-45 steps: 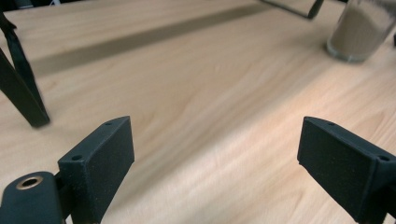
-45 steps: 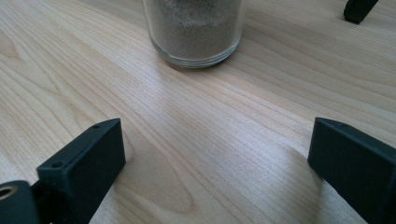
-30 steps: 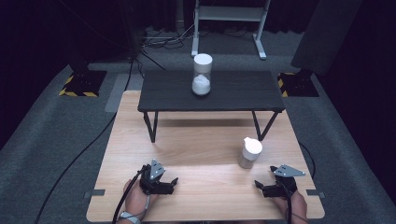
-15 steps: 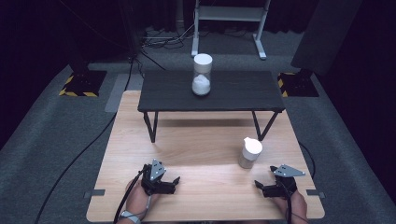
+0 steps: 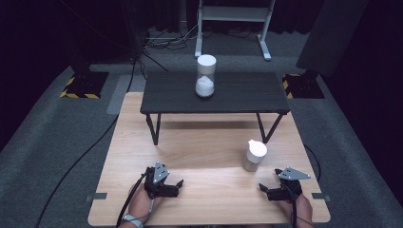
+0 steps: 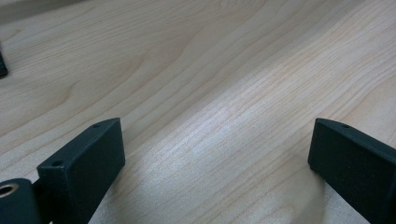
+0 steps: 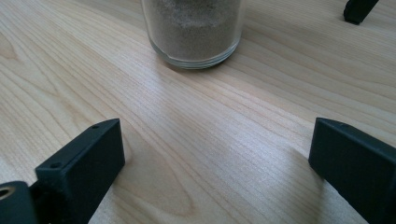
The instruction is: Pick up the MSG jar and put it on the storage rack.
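- Left hand-held gripper [image 5: 177,185] rests low over the worktop [image 5: 204,152] near its near edge, left of centre. In its own view I see both jaws standing wide apart with only bare wood grain between them; nothing held. The jaws have just been opening a little further.
- Right hand-held gripper [image 5: 265,191] sits near the near right corner of the worktop, jaws pointing toward the left. Its own view shows the jaws spread wide, bare wood between them; it grips nothing.
- Glass jar [image 5: 254,155] with a white lid stands upright on the worktop toward the right edge, just beyond the right hand-held gripper and apart from it. In the right gripper view its base [image 7: 194,32] is ahead of the open jaws, filled with pale grainy material.
- A small black table [image 5: 214,92] stands across the far half of the worktop. A second jar [image 5: 206,76], white-lidded and part filled with white material, stands upright on it near the middle.
- My hands enter from the near edge; the left wrist carries a band [image 5: 129,220].
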